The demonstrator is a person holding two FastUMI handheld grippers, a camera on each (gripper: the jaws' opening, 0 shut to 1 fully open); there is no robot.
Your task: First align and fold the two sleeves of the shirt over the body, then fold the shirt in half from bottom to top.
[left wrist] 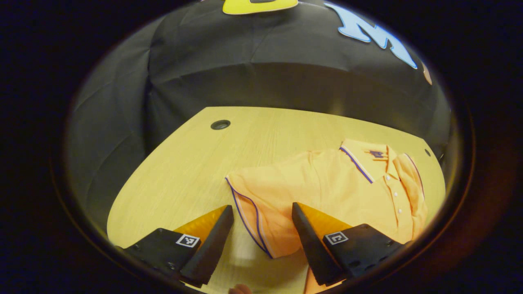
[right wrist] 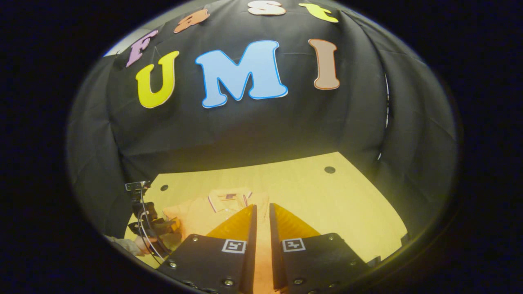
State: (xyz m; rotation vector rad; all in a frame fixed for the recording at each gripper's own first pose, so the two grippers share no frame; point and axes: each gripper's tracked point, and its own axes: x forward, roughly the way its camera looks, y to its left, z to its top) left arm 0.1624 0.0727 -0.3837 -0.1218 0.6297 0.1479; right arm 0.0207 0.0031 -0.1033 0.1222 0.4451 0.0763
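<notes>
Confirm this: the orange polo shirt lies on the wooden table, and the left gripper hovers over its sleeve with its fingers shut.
Not quite. In the left gripper view the left gripper hovers with its fingers wide open, the sleeve showing between them. The rest holds: the orange polo shirt lies on the wooden table.

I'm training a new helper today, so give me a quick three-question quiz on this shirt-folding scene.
1. True or false: the left tongs stand open above the shirt's sleeve.
2. What lies on the table? A) a towel B) an orange polo shirt C) trousers
3. Fill in: the right tongs are nearly ____, with only a narrow gap between the fingers.

Key: 1 true; 2 B; 3 shut. It cannot be told whether cloth is pinched in the right tongs.
</notes>
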